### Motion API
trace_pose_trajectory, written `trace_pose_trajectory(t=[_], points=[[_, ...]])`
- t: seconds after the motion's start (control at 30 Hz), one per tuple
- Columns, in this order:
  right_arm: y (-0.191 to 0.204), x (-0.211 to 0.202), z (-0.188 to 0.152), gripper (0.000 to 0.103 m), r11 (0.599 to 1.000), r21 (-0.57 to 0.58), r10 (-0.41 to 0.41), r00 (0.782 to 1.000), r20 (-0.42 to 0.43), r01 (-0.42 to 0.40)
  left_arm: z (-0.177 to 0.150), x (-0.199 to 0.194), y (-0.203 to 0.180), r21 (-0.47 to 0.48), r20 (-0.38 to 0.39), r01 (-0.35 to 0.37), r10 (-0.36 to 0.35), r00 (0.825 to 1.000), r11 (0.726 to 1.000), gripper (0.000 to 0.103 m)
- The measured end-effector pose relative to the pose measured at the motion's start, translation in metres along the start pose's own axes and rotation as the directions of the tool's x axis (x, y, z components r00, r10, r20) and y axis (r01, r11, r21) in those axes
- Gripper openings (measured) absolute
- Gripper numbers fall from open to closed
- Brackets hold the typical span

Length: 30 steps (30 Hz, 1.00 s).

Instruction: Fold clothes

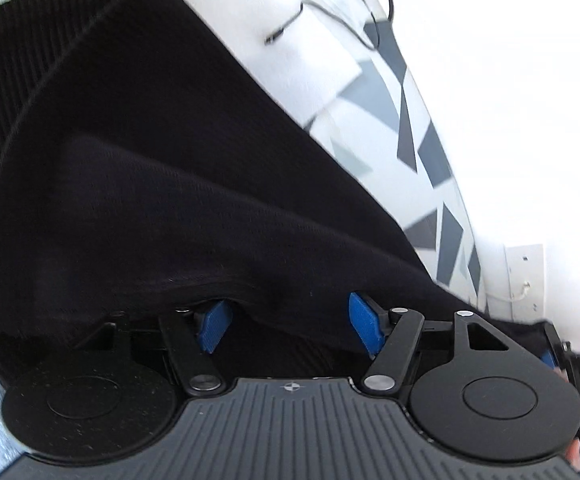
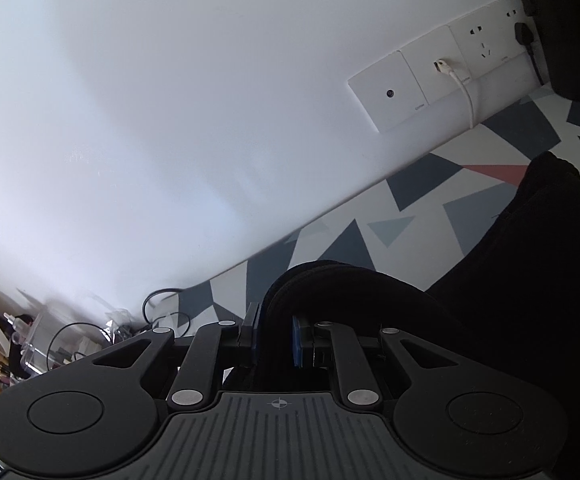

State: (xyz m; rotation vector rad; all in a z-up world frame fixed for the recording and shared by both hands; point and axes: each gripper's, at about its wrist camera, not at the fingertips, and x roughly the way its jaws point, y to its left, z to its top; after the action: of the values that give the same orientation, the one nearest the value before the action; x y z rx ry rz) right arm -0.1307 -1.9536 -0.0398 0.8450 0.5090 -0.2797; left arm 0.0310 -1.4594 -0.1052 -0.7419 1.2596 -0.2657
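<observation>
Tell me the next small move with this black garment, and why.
Probably close the left gripper: its blue pads stand apart with black garment draped over them, while the right gripper already pinches a fold. Then both can carry the edge over the patterned tablecloth.

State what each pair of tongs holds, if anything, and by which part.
The right tongs pinch a rolled edge of the black garment. The left tongs are spread wide; the garment drapes over their blue pads, not clamped.

black knit garment (image 1: 137, 168) | ribbed at upper left, thick folds | fills left and centre of left wrist view | bunched fold (image 2: 330, 292) at lower centre-right of right wrist view
</observation>
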Motion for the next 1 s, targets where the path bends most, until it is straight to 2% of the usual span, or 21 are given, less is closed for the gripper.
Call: trace_pose_trajectory(t=[0.1, 0.17, 0.2, 0.27, 0.47, 0.6, 0.67, 0.77, 0.87, 0.93, 0.97, 1.0], points=[[0.0, -0.003, -0.002, 0.014, 1.0, 0.001, -0.001, 1.0, 0.001, 0.001, 0.003, -0.001, -0.002, 0.007, 0.028, -0.033, 0.033, 0.999, 0.999, 0.043], [0.001, -0.004, -0.003, 0.014, 1.0, -0.007, -0.003, 1.0, 0.0, 0.003, 0.005, -0.003, -0.001, -0.002, 0.039, -0.05, 0.05, 0.998, 0.999, 0.021], [0.002, -0.004, -0.003, 0.014, 1.0, -0.012, -0.005, 1.0, 0.0, 0.005, 0.007, -0.006, 0.0, 0.001, 0.051, -0.054, 0.054, 0.997, 0.999, 0.015], [0.003, -0.005, -0.004, 0.013, 1.0, -0.018, -0.007, 1.0, 0.0, 0.007, 0.01, -0.014, -0.002, 0.028, 0.083, -0.043, 0.04, 0.996, 0.999, 0.01], [0.004, -0.006, -0.004, 0.013, 1.0, -0.014, -0.014, 1.0, 0.004, 0.014, 0.016, -0.033, -0.012, 0.092, 0.153, -0.019, 0.005, 0.988, 0.996, 0.009], [0.008, -0.006, -0.004, 0.013, 1.0, -0.018, -0.012, 1.0, 0.006, 0.012, 0.022, -0.048, -0.024, 0.167, 0.226, -0.006, -0.032, 0.974, 0.986, 0.008], [0.014, -0.011, -0.002, 0.013, 0.999, -0.034, -0.001, 1.0, 0.025, 0.002, 0.029, -0.057, -0.036, 0.216, 0.272, 0.004, -0.065, 0.96, 0.976, 0.008], [0.029, -0.023, 0.005, 0.013, 0.996, -0.084, 0.03, 0.997, 0.068, -0.024, 0.043, -0.072, -0.059, 0.289, 0.35, 0.027, -0.132, 0.927, 0.957, 0.008], [0.045, -0.028, 0.019, 0.013, 0.989, -0.142, 0.063, 0.991, 0.115, -0.046, 0.062, -0.082, -0.092, 0.36, 0.423, 0.051, -0.212, 0.881, 0.932, 0.008], [0.054, -0.027, 0.031, 0.013, 0.982, -0.175, 0.09, 0.985, 0.146, -0.064, 0.072, -0.083, -0.114, 0.4, 0.467, 0.041, -0.241, 0.851, 0.916, 0.008], [0.056, -0.02, 0.037, 0.013, 0.978, -0.197, 0.091, 0.984, 0.152, -0.06, 0.077, -0.08, -0.126, 0.417, 0.482, 0.022, -0.242, 0.842, 0.909, 0.008], [0.059, -0.013, 0.044, 0.013, 0.974, -0.219, 0.092, 0.983, 0.157, -0.056, 0.083, -0.073, -0.135, 0.424, 0.487, 0.009, -0.236, 0.841, 0.906, 0.008]])
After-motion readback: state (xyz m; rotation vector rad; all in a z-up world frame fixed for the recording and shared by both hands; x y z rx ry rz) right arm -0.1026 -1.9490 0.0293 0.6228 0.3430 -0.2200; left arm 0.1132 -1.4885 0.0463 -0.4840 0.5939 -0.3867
